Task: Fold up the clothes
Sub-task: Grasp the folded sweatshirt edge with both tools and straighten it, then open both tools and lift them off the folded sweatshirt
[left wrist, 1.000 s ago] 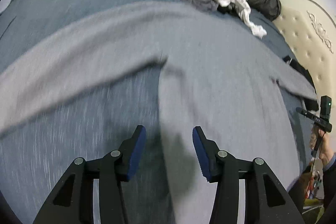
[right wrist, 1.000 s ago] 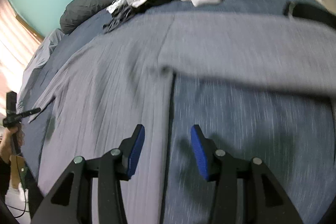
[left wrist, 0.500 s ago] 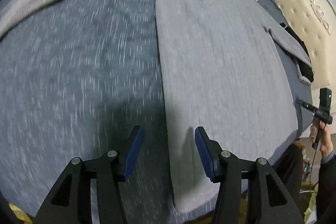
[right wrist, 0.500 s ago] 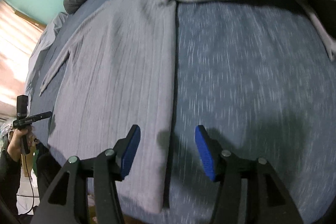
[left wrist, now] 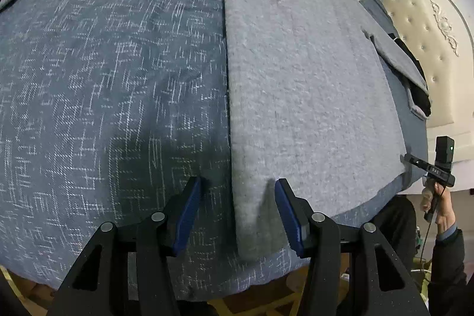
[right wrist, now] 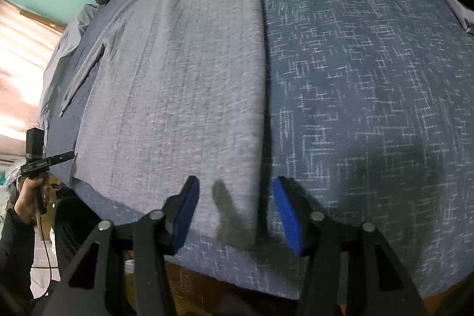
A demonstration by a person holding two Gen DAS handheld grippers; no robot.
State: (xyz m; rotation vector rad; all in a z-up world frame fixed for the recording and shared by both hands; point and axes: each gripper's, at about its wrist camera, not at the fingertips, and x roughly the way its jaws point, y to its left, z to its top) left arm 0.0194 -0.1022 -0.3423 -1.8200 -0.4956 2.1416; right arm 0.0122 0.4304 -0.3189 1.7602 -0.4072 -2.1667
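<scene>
Two tongs stand wide, holding nothing. Your left tongs (left wrist: 238,212) straddle the left bottom corner of the sweater (left wrist: 296,73), spread flat on the bed (left wrist: 103,79); your right tongs (right wrist: 235,212) straddle the right corner. Its side edges run up-frame, away from you.
</scene>
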